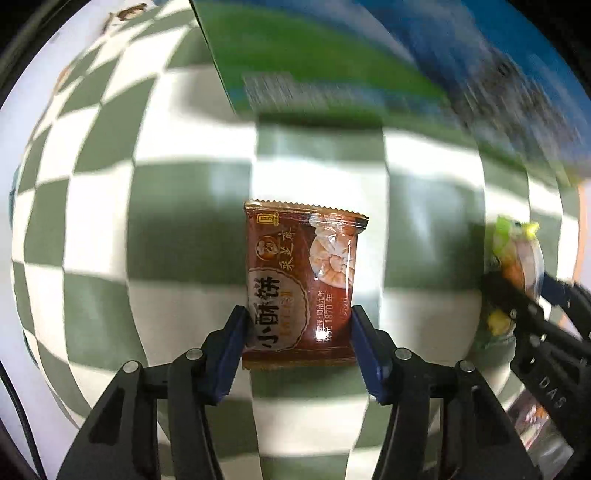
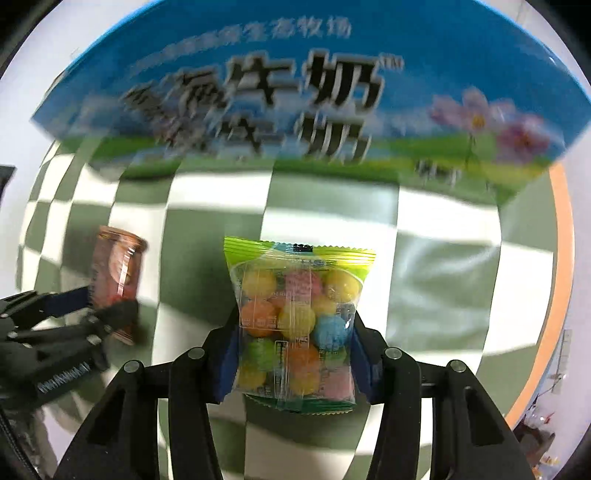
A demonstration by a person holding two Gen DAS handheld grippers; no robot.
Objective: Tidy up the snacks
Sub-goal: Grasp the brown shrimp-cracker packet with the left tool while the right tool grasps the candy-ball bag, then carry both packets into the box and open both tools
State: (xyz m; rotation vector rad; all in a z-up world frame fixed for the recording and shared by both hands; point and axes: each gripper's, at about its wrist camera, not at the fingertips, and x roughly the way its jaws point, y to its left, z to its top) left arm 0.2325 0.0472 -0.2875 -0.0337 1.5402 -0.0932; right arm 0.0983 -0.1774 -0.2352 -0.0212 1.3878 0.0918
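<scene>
My left gripper (image 1: pixel 299 325) is shut on a brown biscuit packet (image 1: pixel 301 280) with Chinese lettering, held above the checkered cloth. My right gripper (image 2: pixel 295 328) is shut on a clear packet of coloured candy balls (image 2: pixel 297 321) with green edges. Each gripper shows in the other's view: the right gripper (image 1: pixel 517 306) with the candy packet (image 1: pixel 513 258) at the right edge, the left gripper (image 2: pixel 107 314) with the brown packet (image 2: pixel 116 280) at the left. A blue and green milk carton box (image 2: pixel 295 99) stands just ahead, also in the left wrist view (image 1: pixel 369 59).
A green and white checkered cloth (image 1: pixel 166 184) covers the table, also in the right wrist view (image 2: pixel 443 240). An orange-edged white surface (image 2: pixel 561 258) runs along the right. Small printed items (image 1: pixel 125 14) lie at the far left corner.
</scene>
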